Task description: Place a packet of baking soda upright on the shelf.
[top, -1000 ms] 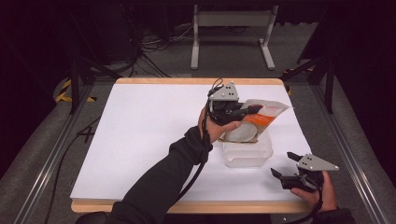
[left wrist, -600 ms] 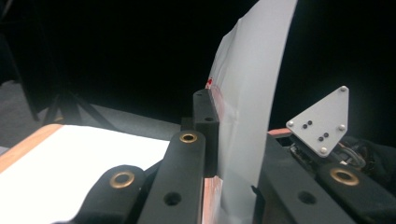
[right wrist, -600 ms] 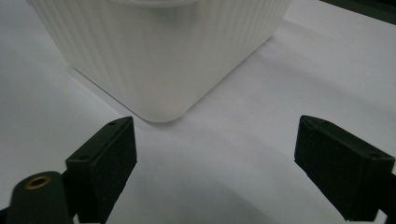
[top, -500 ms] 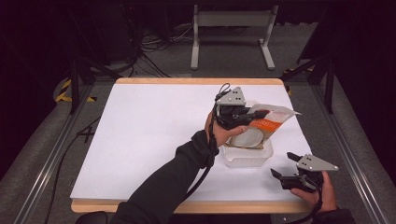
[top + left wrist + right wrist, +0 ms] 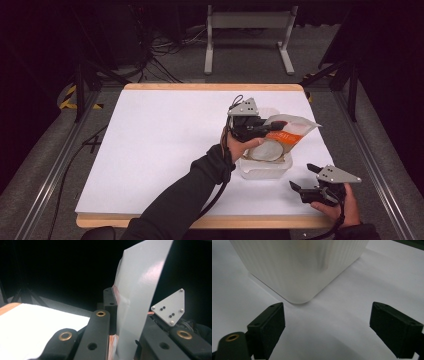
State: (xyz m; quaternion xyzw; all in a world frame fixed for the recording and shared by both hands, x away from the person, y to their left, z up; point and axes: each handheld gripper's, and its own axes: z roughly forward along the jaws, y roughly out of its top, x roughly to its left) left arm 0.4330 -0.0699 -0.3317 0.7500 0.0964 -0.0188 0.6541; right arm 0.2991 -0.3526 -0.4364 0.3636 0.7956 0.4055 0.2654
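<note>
Your left hand-held gripper (image 5: 261, 128) pinches the orange-and-white pouch (image 5: 287, 134), tilted over the clear tub (image 5: 265, 168) at the table's (image 5: 150, 150) right side. Your right hand-held gripper (image 5: 306, 181) rests spread beside the tub. You seem mid-pour; next, tip the pouch mouth lower, steadily.

Left gripper (image 5: 117, 322) jaws rise from the bottom of the frame, closed on a glossy white pouch (image 5: 136, 297) with an orange edge. White table (image 5: 32, 325) at lower left; a grey three-cornered plate (image 5: 170, 307) at right.
</note>
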